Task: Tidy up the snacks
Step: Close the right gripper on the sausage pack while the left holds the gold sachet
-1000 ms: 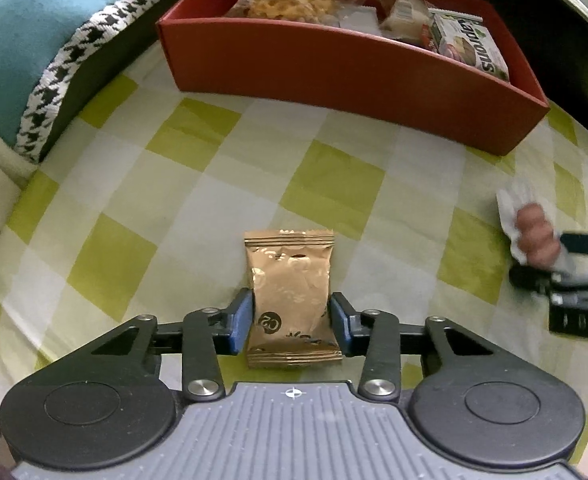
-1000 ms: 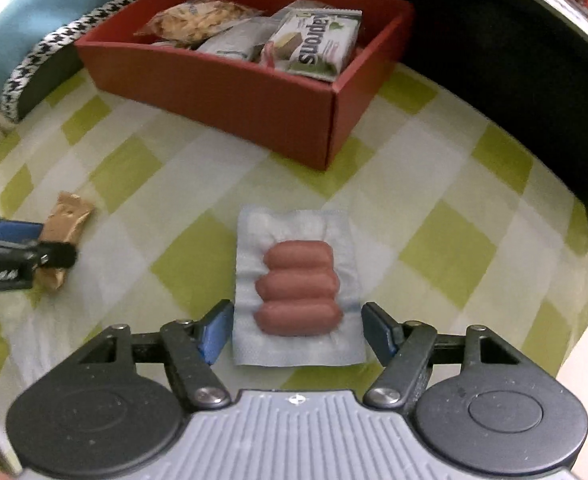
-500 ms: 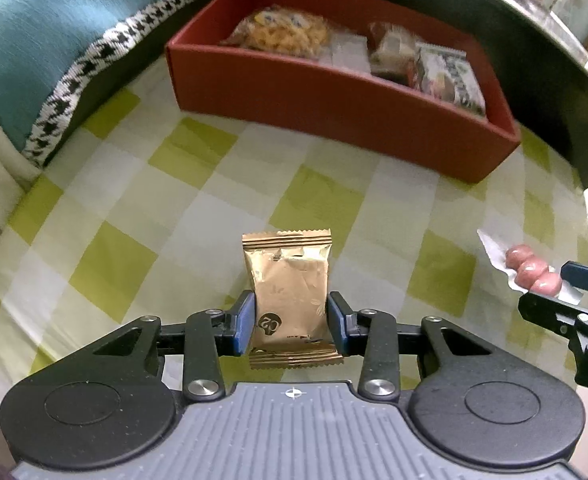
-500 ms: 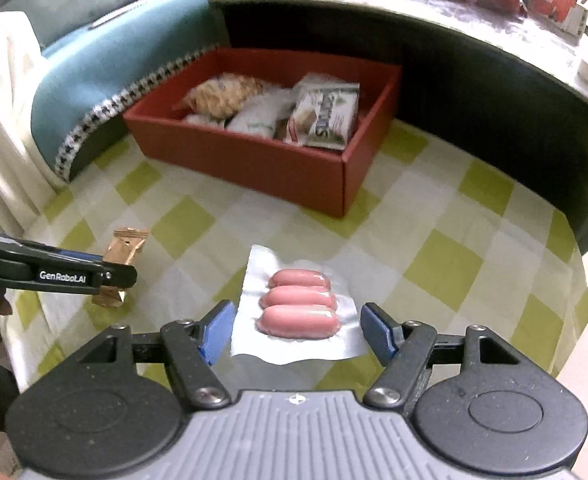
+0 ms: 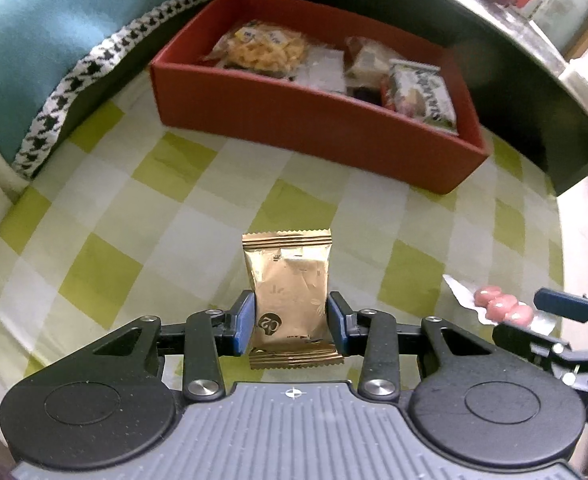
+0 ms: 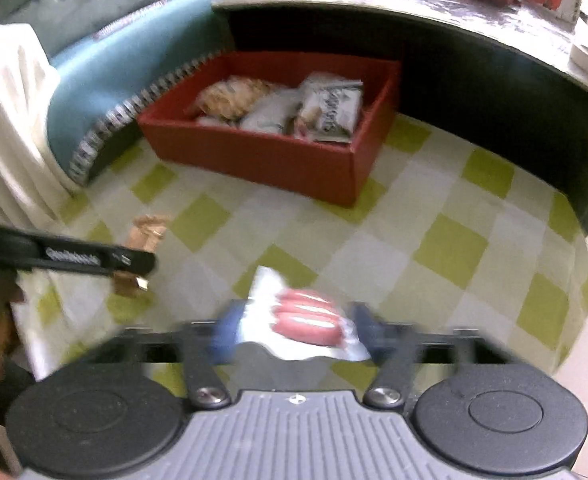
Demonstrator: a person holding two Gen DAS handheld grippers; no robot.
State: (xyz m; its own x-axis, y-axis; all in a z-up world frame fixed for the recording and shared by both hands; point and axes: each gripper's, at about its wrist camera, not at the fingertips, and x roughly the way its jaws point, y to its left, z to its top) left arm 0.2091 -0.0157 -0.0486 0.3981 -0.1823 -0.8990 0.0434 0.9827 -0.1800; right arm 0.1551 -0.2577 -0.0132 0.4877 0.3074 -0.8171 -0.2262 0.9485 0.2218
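Snacks in both grippers, above a green-checked cloth (image 5: 166, 208). Left gripper (image 5: 292, 322) jaws clamped on an upright gold packet (image 5: 288, 296), blue pads pressing its two sides. Right gripper (image 6: 294, 328) blurred, jaws closing on a clear sausage pack (image 6: 305, 320), which sits between the pads, edges crumpled against them. Red box (image 5: 313, 128) at 12 o'clock of the gold packet, well apart, filled with other packets. Teal cushion (image 5: 46, 48) at 10 o'clock of the box
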